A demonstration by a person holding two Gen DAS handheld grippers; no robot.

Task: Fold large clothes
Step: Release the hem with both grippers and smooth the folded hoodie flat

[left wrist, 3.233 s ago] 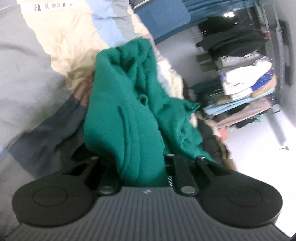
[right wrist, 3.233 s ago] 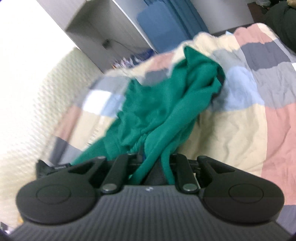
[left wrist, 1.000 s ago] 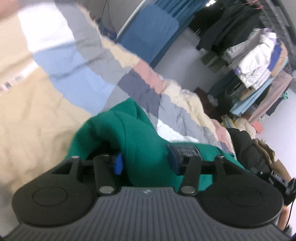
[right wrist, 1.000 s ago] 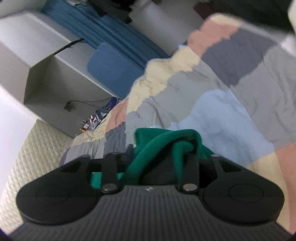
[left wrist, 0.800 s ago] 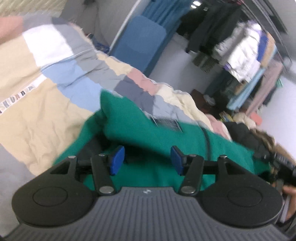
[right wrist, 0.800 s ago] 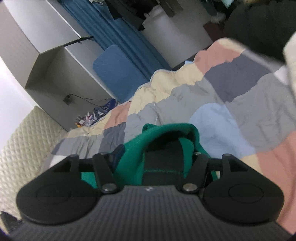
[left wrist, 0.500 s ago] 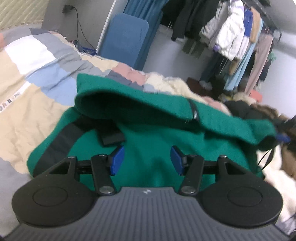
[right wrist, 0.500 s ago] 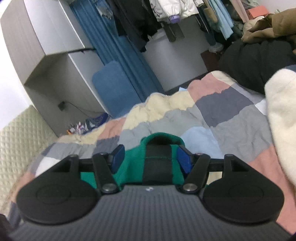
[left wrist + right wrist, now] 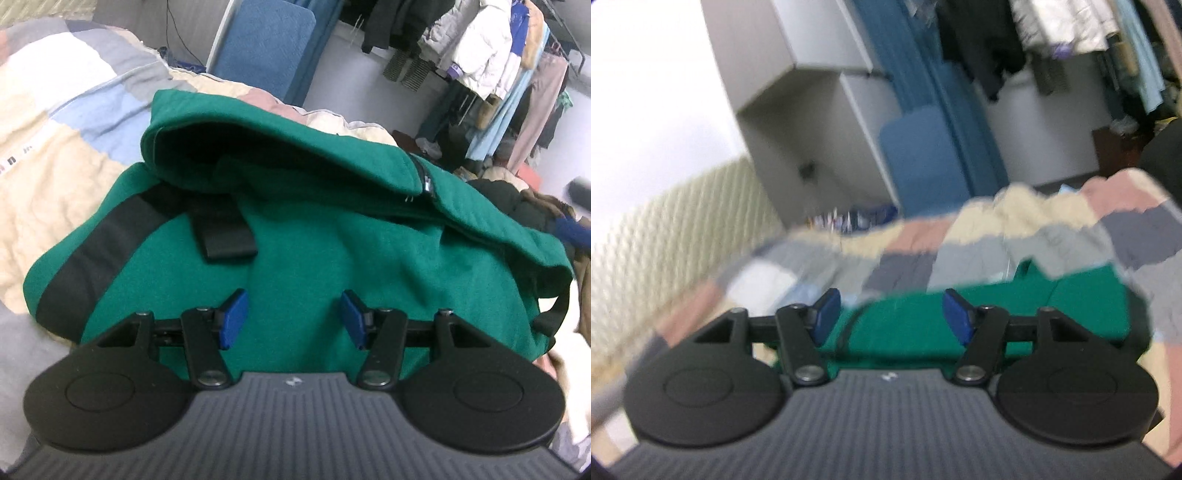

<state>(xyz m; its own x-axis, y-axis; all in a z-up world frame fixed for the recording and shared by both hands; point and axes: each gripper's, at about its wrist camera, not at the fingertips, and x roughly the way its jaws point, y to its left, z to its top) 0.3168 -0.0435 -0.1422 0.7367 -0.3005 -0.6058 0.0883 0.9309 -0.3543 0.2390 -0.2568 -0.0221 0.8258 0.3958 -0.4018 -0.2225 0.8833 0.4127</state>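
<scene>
The green fleece (image 9: 314,236) lies bunched on the patchwork quilt (image 9: 55,155) of the bed, collar rolled over on top, a zip pull (image 9: 426,182) showing at its right end and a black band (image 9: 92,251) running down the left side. It is laid down but not flat: the top edge curls over a dark hollow, and the right side sags toward the edge of the bed.

The left claw (image 9: 291,314) hangs just over the fleece with its blue pads (image 9: 232,314) spread and nothing between them. The right claw (image 9: 890,317) is also spread and empty; its jaws have just been opening, and its view is smeared, with the fleece (image 9: 960,314) low in the picture below the pads.

What could go wrong from here, as I judge it:
- A grab at the rolled collar would likely catch one layer only, so the next fold drags the garment into a twist
- The thick fleece may spring back, leaving a lumpy fold unless it is smoothed first
- The sagging right side could slide off the bed if the cloth is tugged that way
- A pad could snag the zip pull or the quilt beneath and lift both together
</scene>
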